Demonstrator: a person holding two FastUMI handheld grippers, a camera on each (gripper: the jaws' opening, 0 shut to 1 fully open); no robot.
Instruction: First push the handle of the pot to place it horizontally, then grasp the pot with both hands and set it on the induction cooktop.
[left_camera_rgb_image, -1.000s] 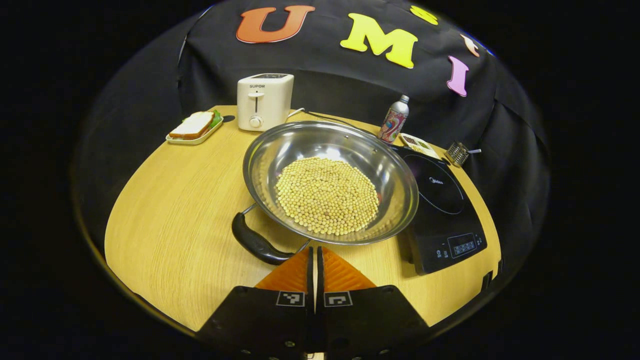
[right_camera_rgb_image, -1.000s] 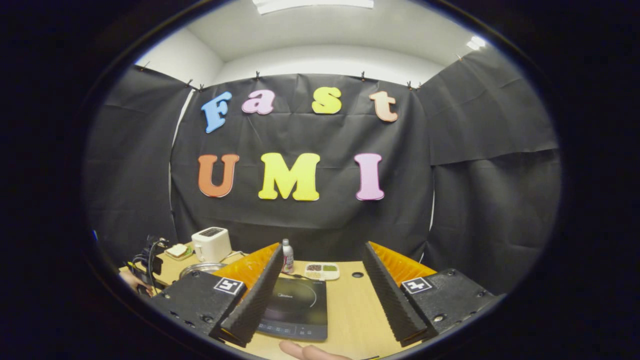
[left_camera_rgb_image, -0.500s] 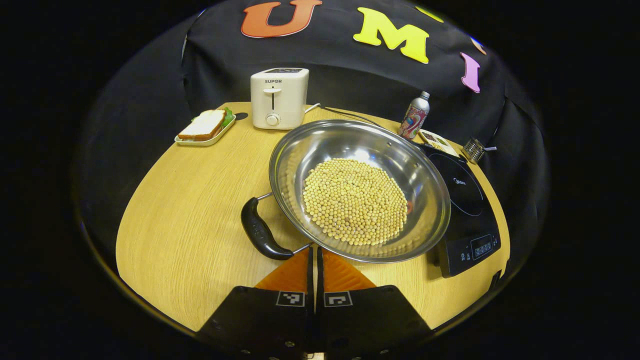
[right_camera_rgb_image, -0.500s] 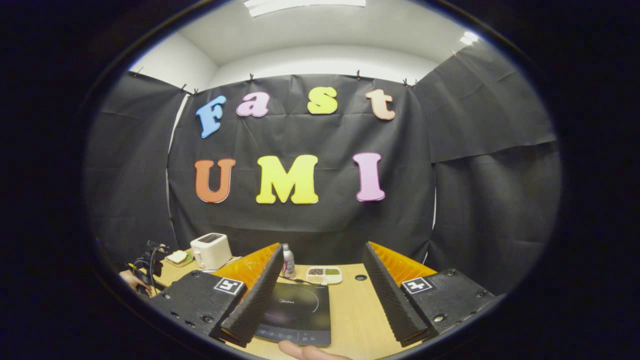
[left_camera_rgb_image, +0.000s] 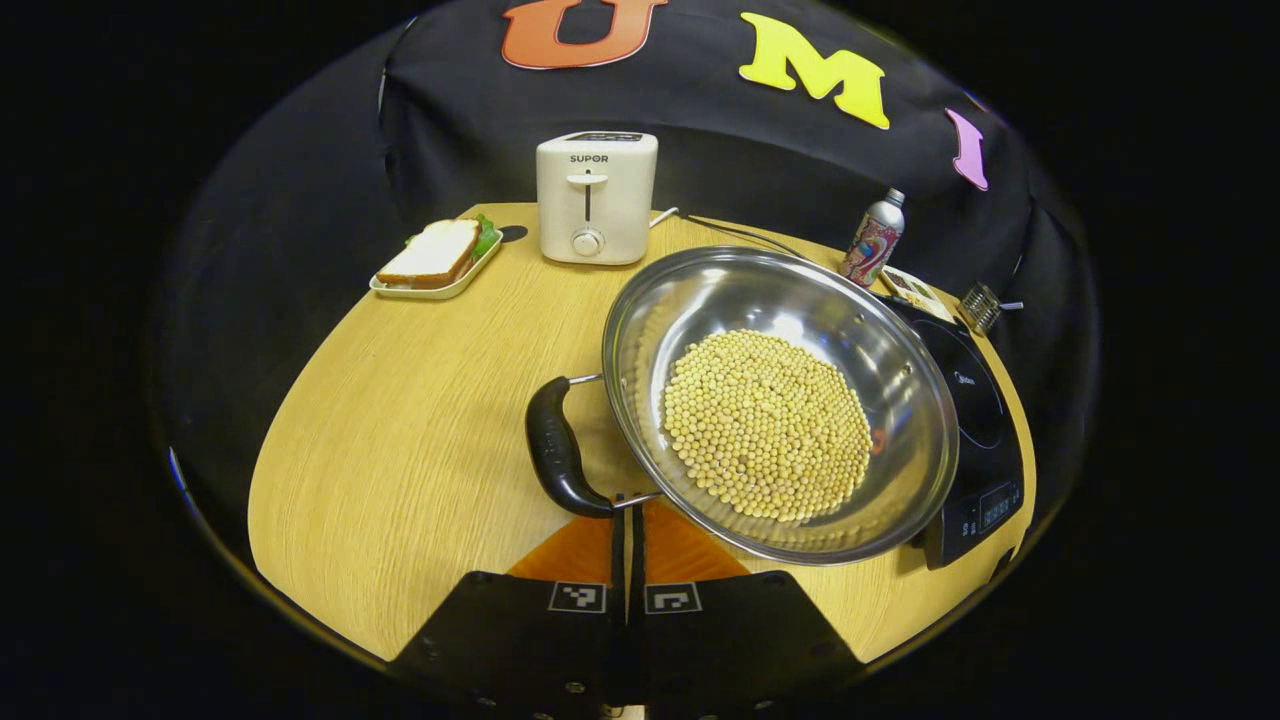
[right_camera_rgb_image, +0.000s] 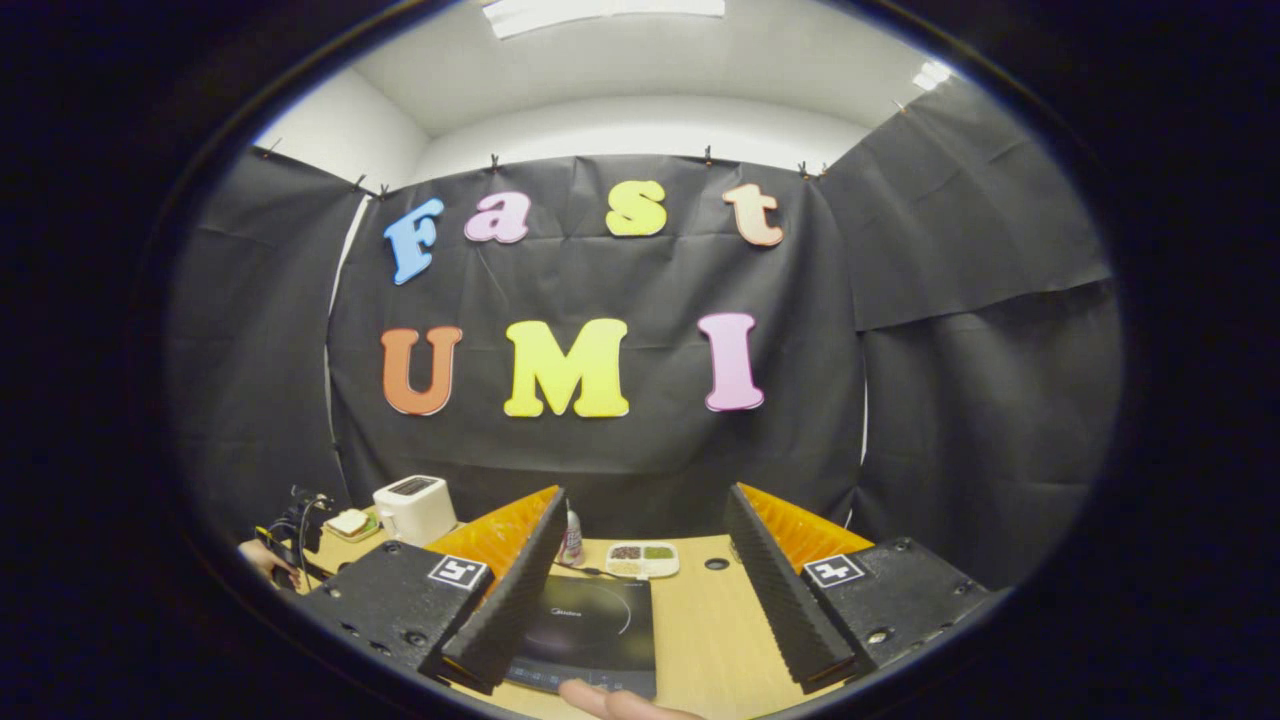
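Observation:
A steel pot (left_camera_rgb_image: 700, 300) full of yellow beans (left_camera_rgb_image: 765, 423) stands on the wooden table (left_camera_rgb_image: 400, 420), its right side over the black induction cooktop (left_camera_rgb_image: 985, 400). Its black side handle (left_camera_rgb_image: 556, 452) points left. My left gripper (left_camera_rgb_image: 628, 515) is shut with nothing held, its fingertips right below the handle's near end and the pot's rim. In the right gripper view my right gripper (right_camera_rgb_image: 640, 580) hangs open, raised above the near edge of the cooktop (right_camera_rgb_image: 590, 630), with nothing between its fingers.
A white toaster (left_camera_rgb_image: 596, 197) and a tray with a sandwich (left_camera_rgb_image: 437, 258) stand at the back left. A can (left_camera_rgb_image: 872, 238), a snack tray (left_camera_rgb_image: 912, 287) and a small metal grater (left_camera_rgb_image: 982, 305) sit behind the cooktop. A fingertip (right_camera_rgb_image: 615, 702) shows low in the right gripper view.
The pot has turned so its handle swung from the near side round to the left. My left gripper stayed shut against the handle's end. My right gripper stayed open and rose slightly.

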